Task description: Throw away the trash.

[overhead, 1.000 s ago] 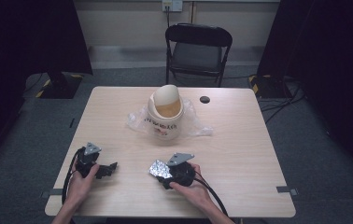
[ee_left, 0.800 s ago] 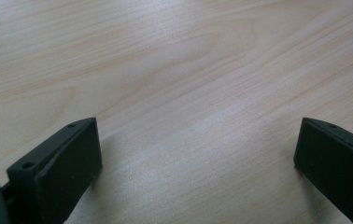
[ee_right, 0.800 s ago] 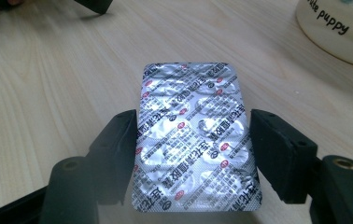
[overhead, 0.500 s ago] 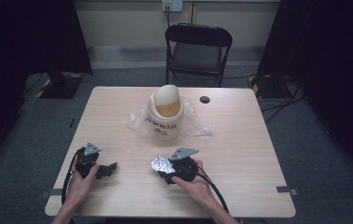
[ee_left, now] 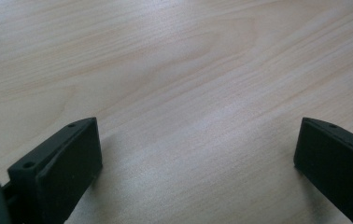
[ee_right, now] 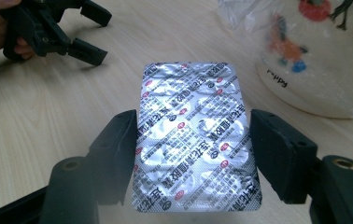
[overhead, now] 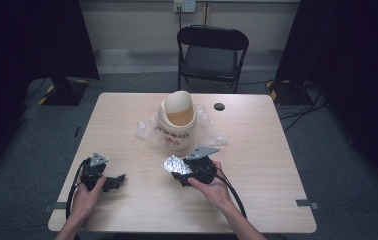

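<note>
Your right gripper (overhead: 177, 169) has lifted, clamping the blister pack (ee_right: 193, 135) edgewise; carry it toward the bin (overhead: 176, 125) at twelve o'clock. Your left gripper (overhead: 117, 181) rests wide open and empty.

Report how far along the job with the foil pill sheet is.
Done: the right gripper has the pill sheet clamped between its jaws, above the table. In hand: carrying it. Left, likely: dropping it into the open bin. The left gripper rests open.

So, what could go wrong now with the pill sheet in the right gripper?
The right gripper pinches the foil blister pack only by its long edges; it may buckle or slip out. The bin has a swing lid and loose plastic liner, which might catch the pack.
</note>
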Demonstrator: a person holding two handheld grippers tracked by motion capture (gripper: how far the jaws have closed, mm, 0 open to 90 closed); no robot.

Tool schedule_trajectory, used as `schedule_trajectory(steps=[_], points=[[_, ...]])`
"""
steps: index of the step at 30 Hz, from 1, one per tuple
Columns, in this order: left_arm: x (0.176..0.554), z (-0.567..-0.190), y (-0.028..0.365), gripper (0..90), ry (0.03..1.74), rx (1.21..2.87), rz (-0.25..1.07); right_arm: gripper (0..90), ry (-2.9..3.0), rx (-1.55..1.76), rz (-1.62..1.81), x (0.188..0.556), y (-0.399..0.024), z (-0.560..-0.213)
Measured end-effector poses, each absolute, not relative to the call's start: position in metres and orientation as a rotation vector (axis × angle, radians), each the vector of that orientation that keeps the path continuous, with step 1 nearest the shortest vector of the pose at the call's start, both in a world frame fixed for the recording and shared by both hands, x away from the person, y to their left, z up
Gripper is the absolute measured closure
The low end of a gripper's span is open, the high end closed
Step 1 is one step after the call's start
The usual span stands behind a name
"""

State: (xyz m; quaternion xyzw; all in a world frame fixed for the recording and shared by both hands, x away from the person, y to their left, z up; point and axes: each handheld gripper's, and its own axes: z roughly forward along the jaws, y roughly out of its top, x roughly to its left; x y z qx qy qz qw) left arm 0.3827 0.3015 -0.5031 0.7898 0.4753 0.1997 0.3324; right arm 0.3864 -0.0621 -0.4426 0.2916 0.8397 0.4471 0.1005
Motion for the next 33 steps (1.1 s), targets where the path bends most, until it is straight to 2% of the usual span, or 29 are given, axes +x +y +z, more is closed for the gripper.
schedule_trajectory(steps=[33], points=[[0.383,-0.503,0.302,0.4,1.242,2.063,0.522,34.3,2.345,0.872,1.347,0.418,-0.084,-0.388]])
